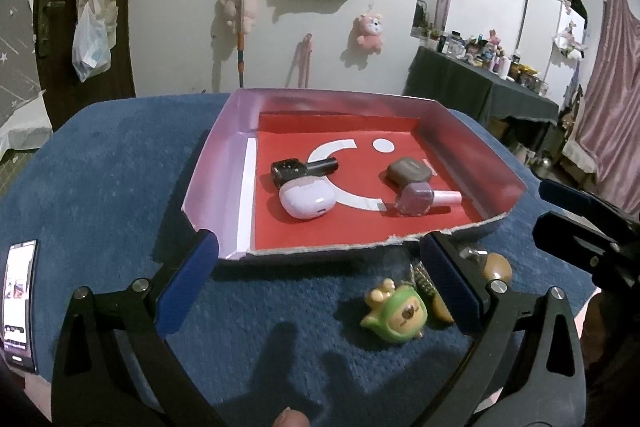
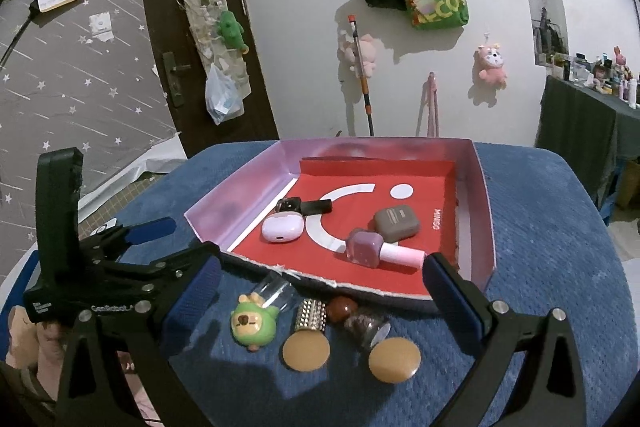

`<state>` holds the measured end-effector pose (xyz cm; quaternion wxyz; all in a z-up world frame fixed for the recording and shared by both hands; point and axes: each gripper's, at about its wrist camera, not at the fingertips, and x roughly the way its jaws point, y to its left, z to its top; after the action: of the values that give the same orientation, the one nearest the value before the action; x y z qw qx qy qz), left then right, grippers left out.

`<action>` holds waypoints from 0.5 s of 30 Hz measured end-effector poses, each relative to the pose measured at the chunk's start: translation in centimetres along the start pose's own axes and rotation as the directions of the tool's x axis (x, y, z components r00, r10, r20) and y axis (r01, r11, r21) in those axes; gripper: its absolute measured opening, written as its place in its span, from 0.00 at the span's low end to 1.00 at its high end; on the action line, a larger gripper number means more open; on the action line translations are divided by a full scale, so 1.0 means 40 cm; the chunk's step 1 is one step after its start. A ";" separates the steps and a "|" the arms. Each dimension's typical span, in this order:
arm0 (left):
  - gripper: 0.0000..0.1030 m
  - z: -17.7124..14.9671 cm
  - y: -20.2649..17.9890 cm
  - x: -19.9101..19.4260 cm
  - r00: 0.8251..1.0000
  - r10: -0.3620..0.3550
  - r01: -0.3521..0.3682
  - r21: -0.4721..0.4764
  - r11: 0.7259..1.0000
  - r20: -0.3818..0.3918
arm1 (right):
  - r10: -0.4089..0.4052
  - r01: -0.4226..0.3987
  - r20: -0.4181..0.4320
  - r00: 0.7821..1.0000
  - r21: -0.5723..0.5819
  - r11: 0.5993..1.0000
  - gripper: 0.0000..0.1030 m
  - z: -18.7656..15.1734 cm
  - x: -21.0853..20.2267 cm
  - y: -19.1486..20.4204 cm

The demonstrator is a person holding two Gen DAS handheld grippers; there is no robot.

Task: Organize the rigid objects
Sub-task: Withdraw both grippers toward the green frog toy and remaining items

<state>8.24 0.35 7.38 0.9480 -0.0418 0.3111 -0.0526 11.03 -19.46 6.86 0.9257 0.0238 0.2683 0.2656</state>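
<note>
A shallow box (image 1: 212,163) (image 2: 482,187) with a red floor and pink walls sits on the blue cloth. Inside lie a lilac earbud case (image 1: 305,199) (image 2: 282,227), a black gadget (image 1: 302,169) (image 2: 306,206), a brown case (image 1: 409,171) (image 2: 397,223) and a purple nail polish bottle (image 1: 418,199) (image 2: 366,247). In front of the box lie a green figurine (image 1: 400,315) (image 2: 254,323), a studded bottle (image 2: 310,319) and two cork-stoppered vials (image 2: 394,359). My left gripper (image 1: 320,283) is open above the cloth, left of the figurine. My right gripper (image 2: 320,291) is open over these items.
A phone (image 1: 18,307) lies at the cloth's left edge. The left gripper body (image 2: 100,267) shows at the left of the right wrist view. A dark table with bottles (image 1: 480,83) stands at the far right. A door (image 2: 192,39) and hanging bags are behind.
</note>
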 end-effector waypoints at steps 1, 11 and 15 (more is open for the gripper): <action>1.00 -0.002 -0.002 -0.003 1.000 0.000 0.000 -0.001 1.000 0.000 | 0.001 -0.001 0.000 1.000 0.004 1.000 1.00 -0.004 -0.003 -0.001; 1.00 -0.049 -0.027 -0.017 1.000 0.030 -0.030 0.025 0.999 -0.008 | -0.016 0.016 -0.013 1.000 0.011 1.000 1.00 -0.048 -0.021 -0.005; 1.00 -0.070 -0.041 -0.004 0.999 -0.002 0.004 0.031 1.000 -0.051 | -0.020 0.021 -0.030 0.999 0.011 1.000 1.00 -0.070 -0.019 -0.009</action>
<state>6.32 -1.40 5.41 0.9403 -0.0260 0.3341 -0.0598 9.22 -20.43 4.78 0.9241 0.0224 0.2837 0.2549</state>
